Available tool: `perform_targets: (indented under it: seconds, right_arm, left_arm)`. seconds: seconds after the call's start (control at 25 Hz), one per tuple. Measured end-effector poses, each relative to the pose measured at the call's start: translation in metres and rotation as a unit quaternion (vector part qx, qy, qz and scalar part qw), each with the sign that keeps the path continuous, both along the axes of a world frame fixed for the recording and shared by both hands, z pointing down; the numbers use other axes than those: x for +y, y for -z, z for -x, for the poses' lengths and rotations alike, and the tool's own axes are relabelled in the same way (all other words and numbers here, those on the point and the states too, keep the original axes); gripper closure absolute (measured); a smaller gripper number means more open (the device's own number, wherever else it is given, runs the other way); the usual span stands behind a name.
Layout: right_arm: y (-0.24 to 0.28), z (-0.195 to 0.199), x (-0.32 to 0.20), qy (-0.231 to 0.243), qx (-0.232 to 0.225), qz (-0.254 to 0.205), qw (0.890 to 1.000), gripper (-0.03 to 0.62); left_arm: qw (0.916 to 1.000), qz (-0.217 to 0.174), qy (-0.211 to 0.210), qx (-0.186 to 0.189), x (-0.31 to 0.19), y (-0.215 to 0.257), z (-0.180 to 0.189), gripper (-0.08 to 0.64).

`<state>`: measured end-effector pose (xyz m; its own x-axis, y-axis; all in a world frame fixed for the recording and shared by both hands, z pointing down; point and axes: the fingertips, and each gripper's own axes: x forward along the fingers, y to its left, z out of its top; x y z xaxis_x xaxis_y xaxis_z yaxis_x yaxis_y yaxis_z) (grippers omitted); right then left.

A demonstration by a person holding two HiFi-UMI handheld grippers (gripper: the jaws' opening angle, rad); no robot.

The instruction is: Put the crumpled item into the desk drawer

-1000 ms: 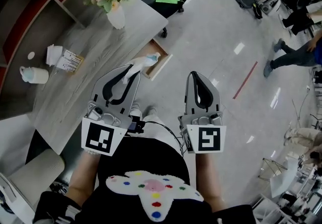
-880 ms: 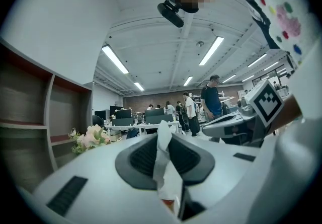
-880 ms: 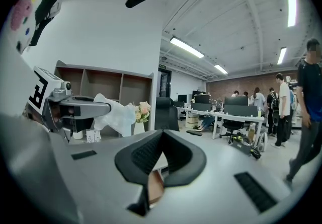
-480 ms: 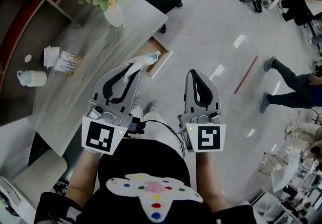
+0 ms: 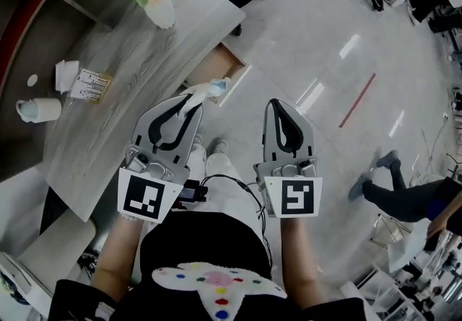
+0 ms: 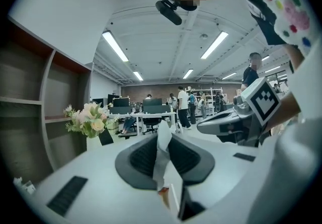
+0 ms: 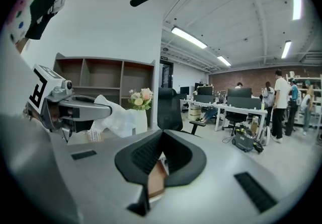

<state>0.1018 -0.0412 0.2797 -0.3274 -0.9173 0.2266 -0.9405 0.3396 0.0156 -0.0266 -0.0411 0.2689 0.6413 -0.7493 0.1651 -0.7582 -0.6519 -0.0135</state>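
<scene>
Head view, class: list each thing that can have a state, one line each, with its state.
desk drawer: open
left gripper: shut on the crumpled item
crumpled item: held, outside the desk drawer
right gripper: jaws together, empty
vase: upright on the desk

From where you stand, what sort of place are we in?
Most likely an open-plan office or lab workspace: a grey wood-grain desk with its drawer pulled open, a black office chair beside it, and rows of workstations with monitors farther back.
</scene>
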Motion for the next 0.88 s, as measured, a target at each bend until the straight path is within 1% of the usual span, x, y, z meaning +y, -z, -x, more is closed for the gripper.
perform_targets:
  seconds: [0.4,0.6,0.8,0.88]
  right_arm:
    - [-0.05,0.005,-0.016,0.007,0.005,0.037,0.999,0.588]
    - [-0.081,0.009,-0.022,0.017,0.009,0.054,0.998,0.586]
    - [-0.108,0.013,-0.029,0.024,0.005,0.061,0.998,0.588]
    - [-0.12,0.014,-0.031,0.028,0.008,0.069,0.997,0.588]
  left_arm:
    - [0.9995,0.032,-0.004,0.003,-0.016,-0.048,-0.007,0.494]
    - [0.9988,0.047,-0.012,-0.008,-0.019,-0.08,-0.009,0.494]
    - [0.9982,0.059,-0.012,0.001,-0.025,-0.111,-0.016,0.494]
    - [0.9977,0.066,-0.017,-0.005,-0.027,-0.126,-0.018,0.494]
